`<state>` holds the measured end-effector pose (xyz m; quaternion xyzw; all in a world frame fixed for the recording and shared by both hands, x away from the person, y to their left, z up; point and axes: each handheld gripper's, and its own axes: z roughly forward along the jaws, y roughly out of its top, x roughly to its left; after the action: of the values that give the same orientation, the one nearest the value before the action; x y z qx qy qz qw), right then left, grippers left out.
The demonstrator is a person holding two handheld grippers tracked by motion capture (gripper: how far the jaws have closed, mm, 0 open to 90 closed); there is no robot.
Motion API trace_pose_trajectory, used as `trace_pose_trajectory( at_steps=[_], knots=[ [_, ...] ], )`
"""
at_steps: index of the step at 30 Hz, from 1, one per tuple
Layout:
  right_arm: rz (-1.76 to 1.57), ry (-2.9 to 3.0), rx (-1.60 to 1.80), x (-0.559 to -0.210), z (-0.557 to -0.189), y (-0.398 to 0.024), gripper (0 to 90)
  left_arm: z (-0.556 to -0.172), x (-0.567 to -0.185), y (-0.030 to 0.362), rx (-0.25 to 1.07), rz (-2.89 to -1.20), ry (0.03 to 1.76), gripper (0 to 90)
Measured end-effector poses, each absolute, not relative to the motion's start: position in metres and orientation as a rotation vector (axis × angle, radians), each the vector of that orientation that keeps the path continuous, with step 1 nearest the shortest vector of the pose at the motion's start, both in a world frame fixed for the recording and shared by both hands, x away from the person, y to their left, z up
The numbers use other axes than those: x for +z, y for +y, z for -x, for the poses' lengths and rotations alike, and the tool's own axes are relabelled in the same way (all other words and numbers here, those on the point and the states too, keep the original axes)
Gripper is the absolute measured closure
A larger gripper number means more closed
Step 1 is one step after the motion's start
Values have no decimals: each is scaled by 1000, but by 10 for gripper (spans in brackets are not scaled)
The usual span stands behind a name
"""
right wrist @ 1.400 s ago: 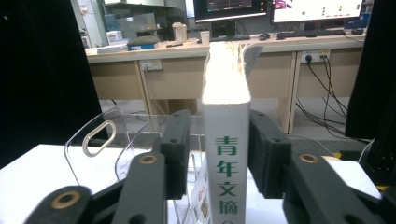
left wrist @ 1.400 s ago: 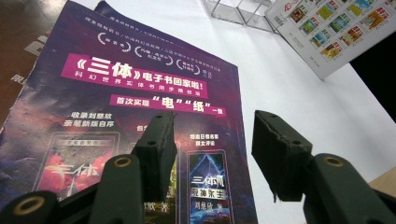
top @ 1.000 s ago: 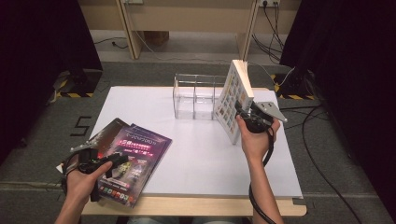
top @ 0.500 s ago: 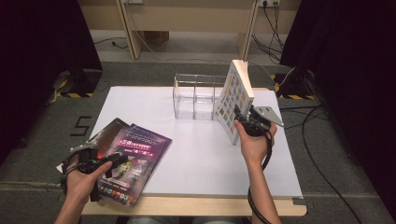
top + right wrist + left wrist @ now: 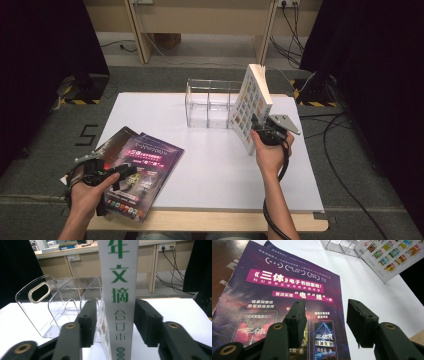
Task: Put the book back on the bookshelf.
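Right claw [image 5: 113, 322] closing around upright book's [image 5: 252, 107] spine, gaps both sides; left claw [image 5: 325, 322] wide above magazine [image 5: 279, 302].

High view overhead, gripper views close (sharing book [image 5: 251, 107])

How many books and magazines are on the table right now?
3: a thick white book upright between the right tongs beside the clear rack; a purple magazine at front left; a dark one partly under it. More may lie hidden beneath.
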<state>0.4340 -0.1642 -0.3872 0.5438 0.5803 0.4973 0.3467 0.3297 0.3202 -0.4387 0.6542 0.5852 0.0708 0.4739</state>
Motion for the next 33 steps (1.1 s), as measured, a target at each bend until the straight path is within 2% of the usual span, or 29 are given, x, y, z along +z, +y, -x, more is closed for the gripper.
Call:
trace_pose_trajectory(
  at_steps=[4,12,33],
  knots=[
    [-1413,1513,1282,-386,-438,-164,594,-330,-438,321,176,-1597,1432,491],
    [-1431,1519,1271,-388,-445,-163,722,-330,-440,322,177,-1602,1433,495],
    [-1376,1540,1284,-383,-447,-162,745,-331,-442,325,163,-1584,1437,507]
  ],
)
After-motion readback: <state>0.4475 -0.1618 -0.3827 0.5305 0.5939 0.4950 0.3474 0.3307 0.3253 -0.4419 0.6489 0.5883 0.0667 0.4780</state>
